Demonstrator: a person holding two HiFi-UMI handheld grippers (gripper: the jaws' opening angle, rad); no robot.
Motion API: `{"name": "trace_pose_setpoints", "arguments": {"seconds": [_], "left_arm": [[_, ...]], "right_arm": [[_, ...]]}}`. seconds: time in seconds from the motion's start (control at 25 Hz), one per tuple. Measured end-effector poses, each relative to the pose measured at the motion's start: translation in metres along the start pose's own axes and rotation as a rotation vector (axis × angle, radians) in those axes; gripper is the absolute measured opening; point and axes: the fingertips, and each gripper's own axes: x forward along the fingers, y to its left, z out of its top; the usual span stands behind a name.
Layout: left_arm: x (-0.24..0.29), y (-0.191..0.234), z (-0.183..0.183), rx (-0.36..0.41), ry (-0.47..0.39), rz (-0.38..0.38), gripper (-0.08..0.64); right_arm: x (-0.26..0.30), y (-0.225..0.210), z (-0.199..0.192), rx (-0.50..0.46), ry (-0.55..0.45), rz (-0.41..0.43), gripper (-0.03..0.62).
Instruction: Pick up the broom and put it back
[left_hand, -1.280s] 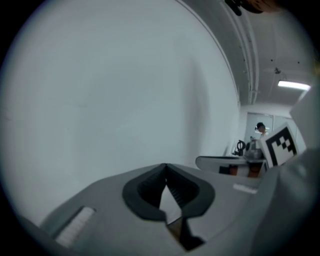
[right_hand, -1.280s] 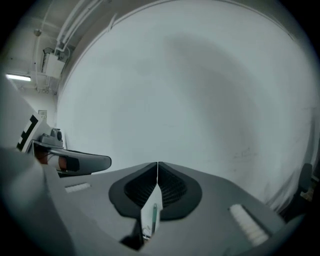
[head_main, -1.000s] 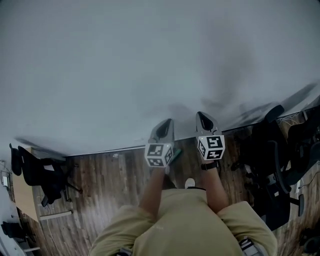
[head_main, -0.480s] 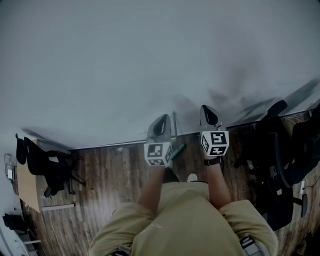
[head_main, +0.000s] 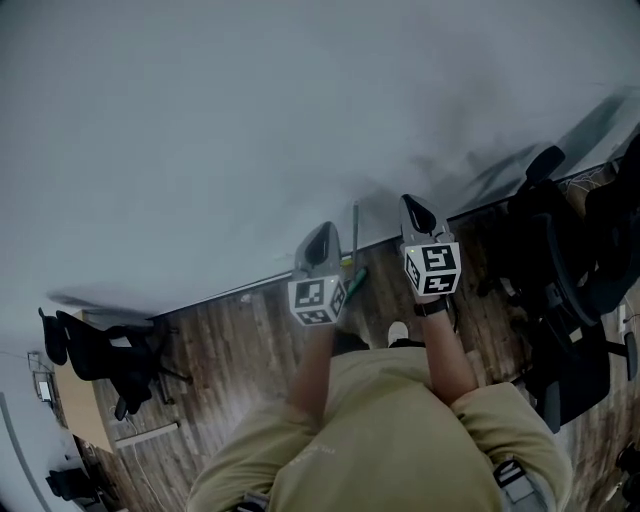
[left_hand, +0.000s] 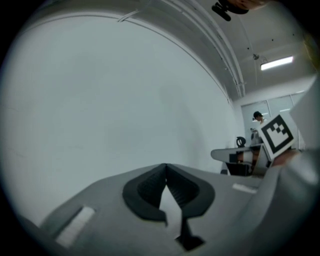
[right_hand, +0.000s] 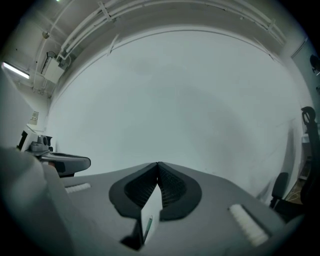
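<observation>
Broom leans on white wall at wood floor edge, handle near upright, between both grippers. Left gripper clenched, empty. Right gripper clenched, empty. Broom lies ahead and below, seemingly nearer left gripper.

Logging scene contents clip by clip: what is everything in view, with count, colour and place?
wall: one, white, ahead, filling the upper head view
floor: one, dark wood planks, below the wall
broom: one, grey pole with green part, by the wall between the grippers
office chairs: several, black, right edge and far left
left gripper: one, grey, shut and empty, pointing at the wall
right gripper: one, grey, shut and empty, beside it
person: one, tan shirt, white shoe on the floor
</observation>
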Motion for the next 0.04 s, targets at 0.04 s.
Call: {"name": "trace_pose_setpoints", "arguments": {"seconds": [0.04], "left_arm": [[0.0020, -0.0042, -0.0037, -0.003, 0.004, -0.007, 0.002]], "right_arm": [[-0.0011, -0.0040, -0.0021, -0.001, 0.003, -0.005, 0.005]]}}
